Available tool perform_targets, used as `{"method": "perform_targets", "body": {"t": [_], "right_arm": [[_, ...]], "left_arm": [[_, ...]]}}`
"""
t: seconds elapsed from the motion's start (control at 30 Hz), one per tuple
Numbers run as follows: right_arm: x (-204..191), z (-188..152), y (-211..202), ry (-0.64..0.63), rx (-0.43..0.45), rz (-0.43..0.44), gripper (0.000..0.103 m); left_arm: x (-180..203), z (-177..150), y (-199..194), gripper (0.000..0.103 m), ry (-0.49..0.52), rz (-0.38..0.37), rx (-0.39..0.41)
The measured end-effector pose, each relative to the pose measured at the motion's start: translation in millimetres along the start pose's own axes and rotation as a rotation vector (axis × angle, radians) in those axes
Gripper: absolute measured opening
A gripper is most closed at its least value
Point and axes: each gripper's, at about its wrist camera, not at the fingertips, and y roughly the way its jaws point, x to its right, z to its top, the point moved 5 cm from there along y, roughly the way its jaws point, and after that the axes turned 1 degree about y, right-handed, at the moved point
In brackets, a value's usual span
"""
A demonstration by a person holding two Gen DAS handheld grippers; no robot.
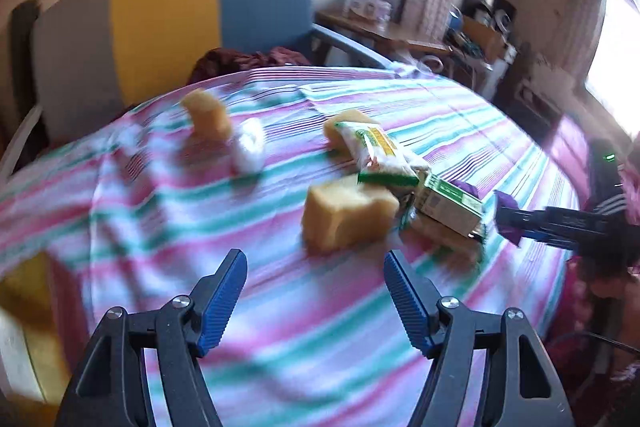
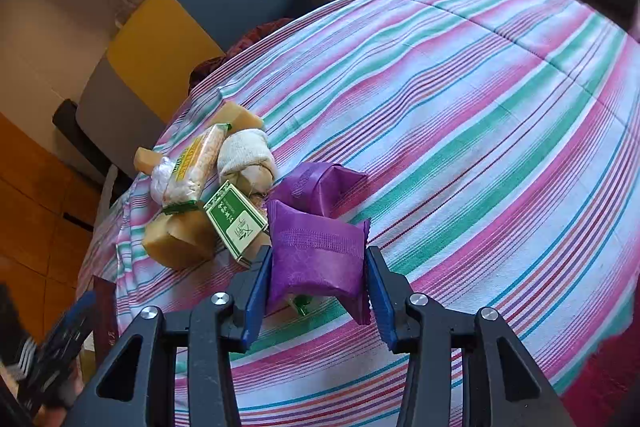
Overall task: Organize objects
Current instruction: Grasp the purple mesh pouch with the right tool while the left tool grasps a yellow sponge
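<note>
Blue-padded fingers of the right gripper point(image 2: 316, 291) clamp a crinkled purple packet point(image 2: 316, 259) above the striped tablecloth point(image 2: 480, 107), while the left gripper point(image 1: 316, 287) hangs wide open and empty before a yellow sponge block point(image 1: 344, 215) and green carton point(image 1: 450, 205) beyond
</note>
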Motion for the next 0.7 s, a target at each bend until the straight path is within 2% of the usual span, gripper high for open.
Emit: {"method": "perform_targets", "body": {"t": [0.17, 0.27, 0.33, 0.43, 0.5, 0.57, 0.6, 0.63, 0.7], "right_arm": [[2, 7, 1, 0.01, 0.019, 0.011, 0.046], [2, 11, 4, 0.023, 0.02, 0.024, 0.046], [3, 12, 6, 0.032, 0.012, 0.03, 0.046], [5, 12, 8, 0.045, 0.003, 0.042, 0.046], [5, 11, 7, 0.043, 0.003, 0.044, 0.046], [4, 11, 7, 0.045, 0.003, 0.051, 0.046], [4, 11, 7, 0.045, 0.003, 0.051, 0.046], [4, 11, 7, 0.044, 0.003, 0.052, 0.046], [4, 11, 7, 0.044, 0.003, 0.052, 0.046]], "left_arm": [[10, 24, 44, 0.072, 0.117, 0.0, -0.028], [16, 30, 70, 0.075, 0.177, -0.052, -0.06], [21, 28, 80, 0.081, 0.205, -0.084, -0.072], [27, 19, 91, 0.079, 0.196, -0.168, -0.112], [31, 13, 87, 0.078, 0.185, -0.188, -0.089], [30, 10, 80, 0.067, 0.173, -0.175, -0.058], [27, 9, 78, 0.057, 0.158, -0.149, -0.051], [24, 8, 77, 0.052, 0.146, -0.139, -0.052], [20, 6, 77, 0.052, 0.109, -0.158, -0.059]]}}
